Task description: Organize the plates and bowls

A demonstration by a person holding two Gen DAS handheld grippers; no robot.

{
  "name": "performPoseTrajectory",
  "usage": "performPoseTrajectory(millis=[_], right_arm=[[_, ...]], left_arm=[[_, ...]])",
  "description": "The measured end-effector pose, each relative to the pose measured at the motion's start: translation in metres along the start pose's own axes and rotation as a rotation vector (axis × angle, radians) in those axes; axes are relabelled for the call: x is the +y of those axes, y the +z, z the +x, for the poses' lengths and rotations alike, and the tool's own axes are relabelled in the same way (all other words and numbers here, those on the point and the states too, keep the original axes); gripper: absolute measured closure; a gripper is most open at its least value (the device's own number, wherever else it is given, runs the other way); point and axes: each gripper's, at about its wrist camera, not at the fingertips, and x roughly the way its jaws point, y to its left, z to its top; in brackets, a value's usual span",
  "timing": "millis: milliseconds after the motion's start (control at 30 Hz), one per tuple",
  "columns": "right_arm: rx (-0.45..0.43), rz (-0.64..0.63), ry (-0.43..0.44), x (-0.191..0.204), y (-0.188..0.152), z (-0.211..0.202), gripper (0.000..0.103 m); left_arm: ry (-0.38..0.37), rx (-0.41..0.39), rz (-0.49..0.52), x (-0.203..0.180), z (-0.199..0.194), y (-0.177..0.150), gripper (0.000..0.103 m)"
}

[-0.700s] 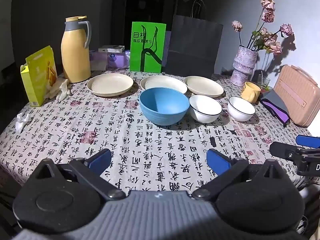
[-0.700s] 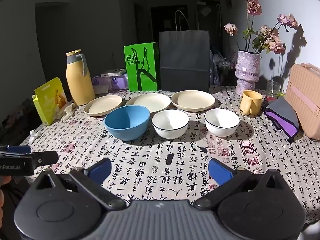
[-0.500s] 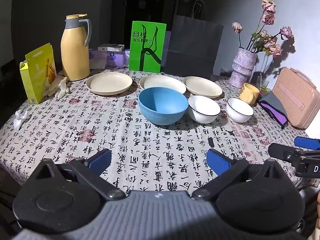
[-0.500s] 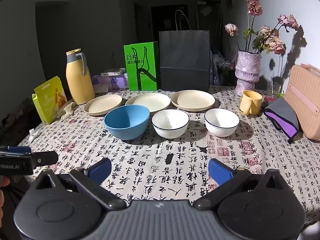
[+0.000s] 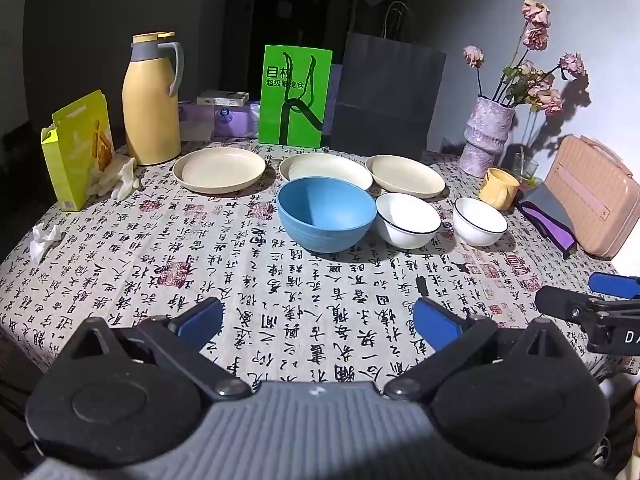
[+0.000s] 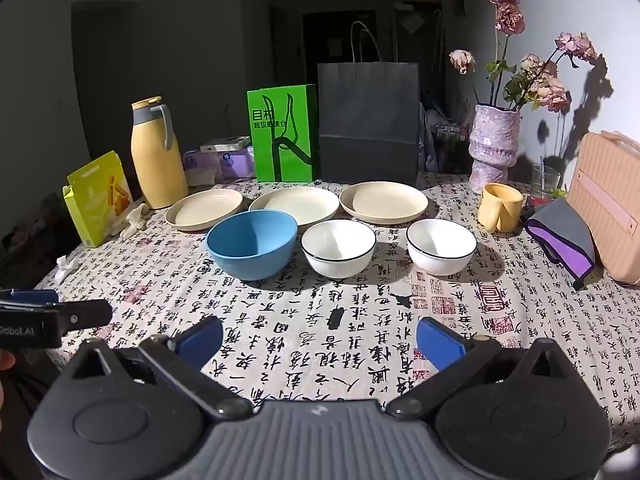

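Three cream plates stand in a row at the back of the table: left [image 5: 219, 169], middle [image 5: 325, 168] and right [image 5: 405, 174]. In front of them sit a blue bowl [image 5: 326, 218] and two white bowls [image 5: 408, 220] [image 5: 479, 221]. In the right wrist view the blue bowl [image 6: 252, 243] and white bowls [image 6: 338, 246] [image 6: 441, 245] stand in a line. My left gripper [image 5: 318, 322] is open and empty over the table's near edge. My right gripper [image 6: 320, 338] is open and empty, well short of the bowls.
A yellow thermos [image 5: 151, 98], yellow box [image 5: 78, 154], green bag [image 5: 295, 96], dark paper bag [image 5: 390, 96], vase of flowers [image 5: 486, 136], yellow mug [image 5: 498, 188] and pink case [image 5: 588, 196] ring the table [image 5: 280, 280]. The right gripper's finger shows in the left wrist view [image 5: 584, 308].
The left wrist view has drawn back and shifted slightly, so the dishes sit a little lower and nearer the centre. The right gripper has hardly moved. Both stay open.
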Motion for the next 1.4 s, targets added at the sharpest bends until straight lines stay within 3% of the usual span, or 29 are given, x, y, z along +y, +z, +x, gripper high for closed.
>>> performPoseTrajectory(millis=[1400], right_arm=[[0.0, -0.008, 0.0, -0.0026, 0.003, -0.0016, 0.0]], left_arm=[[-0.003, -0.008, -0.013, 0.0005, -0.005, 0.0026, 0.0]])
